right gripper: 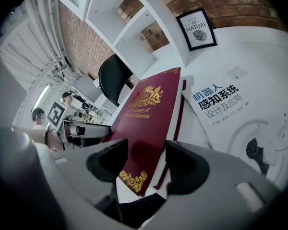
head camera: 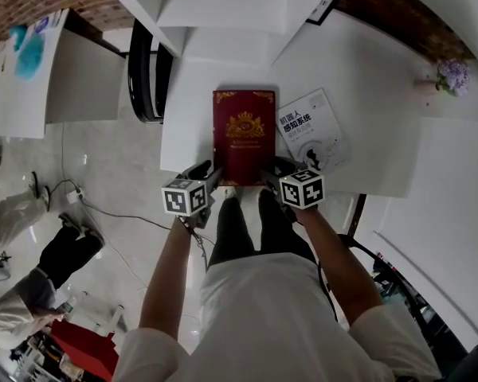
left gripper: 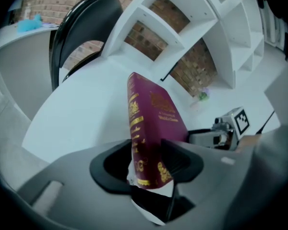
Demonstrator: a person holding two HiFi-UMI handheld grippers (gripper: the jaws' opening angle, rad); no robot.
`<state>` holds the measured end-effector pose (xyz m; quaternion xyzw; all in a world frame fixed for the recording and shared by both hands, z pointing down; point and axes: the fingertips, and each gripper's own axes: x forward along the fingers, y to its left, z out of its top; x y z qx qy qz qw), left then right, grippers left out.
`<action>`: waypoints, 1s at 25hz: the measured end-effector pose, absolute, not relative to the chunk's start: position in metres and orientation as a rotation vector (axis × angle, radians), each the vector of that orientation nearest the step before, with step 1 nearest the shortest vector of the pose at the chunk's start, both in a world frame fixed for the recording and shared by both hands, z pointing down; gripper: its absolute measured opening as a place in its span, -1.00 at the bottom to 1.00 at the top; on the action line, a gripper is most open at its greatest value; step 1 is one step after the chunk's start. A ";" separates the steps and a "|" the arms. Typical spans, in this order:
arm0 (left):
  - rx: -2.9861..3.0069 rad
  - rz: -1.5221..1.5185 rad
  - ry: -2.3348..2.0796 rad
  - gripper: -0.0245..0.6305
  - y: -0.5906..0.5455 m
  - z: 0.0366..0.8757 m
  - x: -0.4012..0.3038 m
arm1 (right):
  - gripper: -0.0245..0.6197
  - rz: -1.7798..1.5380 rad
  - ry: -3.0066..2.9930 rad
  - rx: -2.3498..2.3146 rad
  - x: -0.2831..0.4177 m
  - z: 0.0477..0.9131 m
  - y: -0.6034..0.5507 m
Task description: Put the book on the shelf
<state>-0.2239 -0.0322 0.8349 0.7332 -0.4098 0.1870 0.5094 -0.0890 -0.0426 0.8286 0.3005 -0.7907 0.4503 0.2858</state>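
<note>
A dark red hardback book (head camera: 243, 138) with gold print lies flat on the white table (head camera: 366, 78), its near end at the front edge. My left gripper (head camera: 209, 172) is at the book's near left corner. In the left gripper view its jaws stand either side of the spine (left gripper: 151, 123), with a gap on the left side, open. My right gripper (head camera: 277, 168) is at the near right corner. In the right gripper view the cover (right gripper: 146, 119) runs between the parted jaws, open. White shelf compartments (head camera: 223, 6) rise behind the table.
A white paperback (head camera: 309, 127) lies just right of the red book, almost touching it. A black chair (head camera: 147, 70) stands at the table's left. A framed print (right gripper: 198, 28) leans on the brick wall, and small purple flowers (head camera: 452, 76) sit far right. People are at the lower left.
</note>
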 end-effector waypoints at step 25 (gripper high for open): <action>1.723 0.357 -0.945 -0.22 0.049 0.835 -0.230 | -0.16 1.255 -2.127 0.736 -0.100 0.826 0.038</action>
